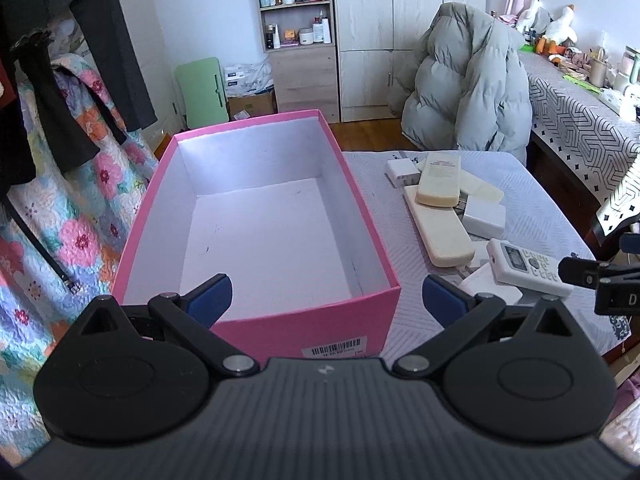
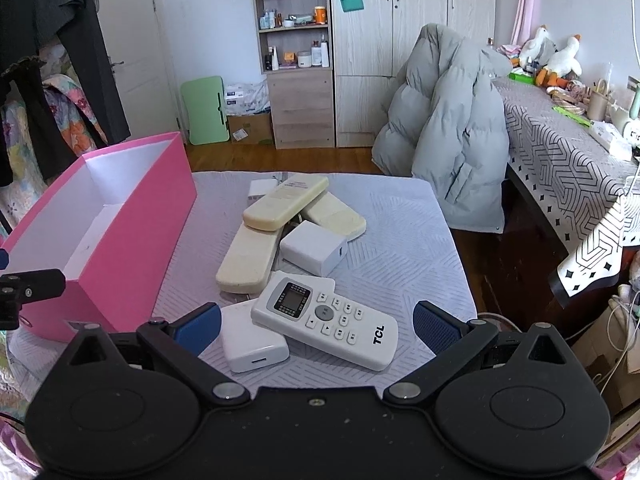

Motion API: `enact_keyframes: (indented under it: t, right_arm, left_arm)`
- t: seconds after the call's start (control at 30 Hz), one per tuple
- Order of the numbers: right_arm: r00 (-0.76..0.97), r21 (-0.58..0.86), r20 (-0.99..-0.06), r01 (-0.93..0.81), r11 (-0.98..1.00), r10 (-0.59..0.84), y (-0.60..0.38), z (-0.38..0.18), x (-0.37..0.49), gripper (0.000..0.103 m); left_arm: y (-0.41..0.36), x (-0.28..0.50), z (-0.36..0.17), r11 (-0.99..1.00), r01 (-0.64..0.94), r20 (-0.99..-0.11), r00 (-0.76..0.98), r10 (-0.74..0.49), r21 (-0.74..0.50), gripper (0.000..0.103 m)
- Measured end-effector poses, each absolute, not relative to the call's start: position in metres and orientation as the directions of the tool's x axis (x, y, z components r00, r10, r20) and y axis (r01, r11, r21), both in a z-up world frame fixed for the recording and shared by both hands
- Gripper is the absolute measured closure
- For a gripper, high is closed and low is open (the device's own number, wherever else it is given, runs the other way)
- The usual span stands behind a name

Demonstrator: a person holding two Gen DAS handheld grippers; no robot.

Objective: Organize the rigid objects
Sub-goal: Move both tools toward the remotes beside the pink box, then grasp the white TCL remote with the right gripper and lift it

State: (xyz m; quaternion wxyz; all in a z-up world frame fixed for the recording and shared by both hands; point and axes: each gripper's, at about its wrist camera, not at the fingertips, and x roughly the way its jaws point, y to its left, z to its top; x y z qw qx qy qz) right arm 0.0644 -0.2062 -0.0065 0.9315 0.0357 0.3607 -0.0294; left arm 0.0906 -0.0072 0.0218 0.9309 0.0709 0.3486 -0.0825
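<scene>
An open pink box (image 1: 280,330) with a white, bare inside stands on the grey-clothed table; it also shows at the left in the right wrist view (image 2: 132,248). My left gripper (image 1: 326,300) is open and holds nothing, over the box's near end. Right of the box lies a pile of remotes and chargers: a white TCL remote (image 2: 326,320) (image 1: 528,266), three yellowed remotes (image 2: 286,202) (image 2: 250,258) (image 2: 334,214), and white chargers (image 2: 314,252) (image 2: 252,342). My right gripper (image 2: 316,326) is open, its fingers either side of the TCL remote and near charger.
A grey puffer jacket (image 2: 444,136) hangs on a chair beyond the table. A patterned-cloth desk (image 2: 568,160) with plush ducks stands at the right. A floral quilt (image 1: 60,208) and dark clothes hang at the left. Shelves and wardrobe line the back wall.
</scene>
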Motion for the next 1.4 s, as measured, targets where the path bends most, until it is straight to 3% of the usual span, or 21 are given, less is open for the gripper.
enact_keyframes:
  t: [0.3,0.5,0.63,0.83,0.9,0.93,1.03,1.1,1.23,1.33,1.4]
  right_arm:
    - [0.739,0.05,-0.674,0.027,0.998,0.014,-0.207,-0.005,0.075,0.0]
    - [0.826,0.0,-0.543,-0.179,0.984,0.15,-0.228,-0.005,0.075,0.0]
    - [0.788,-0.035,-0.588,-0.249,0.968,0.182,-0.248,-0.011,0.091,0.0]
    - [0.686,-0.06,-0.683,-0.394,0.917,0.251,-0.261,-0.021,0.11,0.01]
    - [0.659,-0.096,-0.704,-0.455,0.885,0.263,-0.259,-0.025,0.112,0.014]
    - [0.645,-0.11,-0.716,-0.481,0.87,0.266,-0.258,-0.027,0.114,0.016]
    - [0.592,-0.124,-0.759,-0.541,0.832,0.272,-0.257,-0.034,0.121,0.03]
    - [0.539,-0.116,-0.793,-0.59,0.799,0.283,-0.256,-0.04,0.126,0.04]
    - [0.451,-0.105,-0.847,-0.661,0.743,0.281,-0.248,-0.047,0.132,0.041]
    - [0.441,-0.152,-0.858,-0.707,0.69,0.262,-0.24,-0.053,0.137,0.038]
    - [0.406,-0.151,-0.88,-0.731,0.665,0.247,-0.238,-0.06,0.145,0.038]
  left_arm:
    - [0.002,0.103,0.028,0.968,0.245,-0.671,0.726,-0.152,0.046,0.0]
    - [0.032,0.128,0.04,0.974,0.214,-0.679,0.726,-0.109,0.073,0.0]
    - [0.053,0.149,0.045,0.976,0.179,-0.678,0.734,-0.049,0.123,0.0]
    - [0.083,0.186,0.036,0.977,0.107,-0.697,0.715,0.053,0.183,0.003]
    - [0.093,0.197,0.027,0.981,0.094,-0.716,0.696,0.055,0.167,0.008]
    - [0.097,0.202,0.023,0.984,0.083,-0.727,0.684,0.06,0.16,0.015]
    - [0.109,0.217,0.009,0.987,0.058,-0.758,0.648,0.076,0.148,0.033]
    - [0.115,0.224,0.0,0.99,0.055,-0.78,0.622,0.07,0.133,0.037]
    - [0.119,0.233,-0.012,0.989,0.066,-0.798,0.6,0.065,0.13,0.045]
    - [0.12,0.236,-0.018,0.989,0.081,-0.801,0.596,0.053,0.126,0.071]
    - [0.123,0.237,-0.019,0.99,0.06,-0.786,0.615,0.063,0.127,0.079]
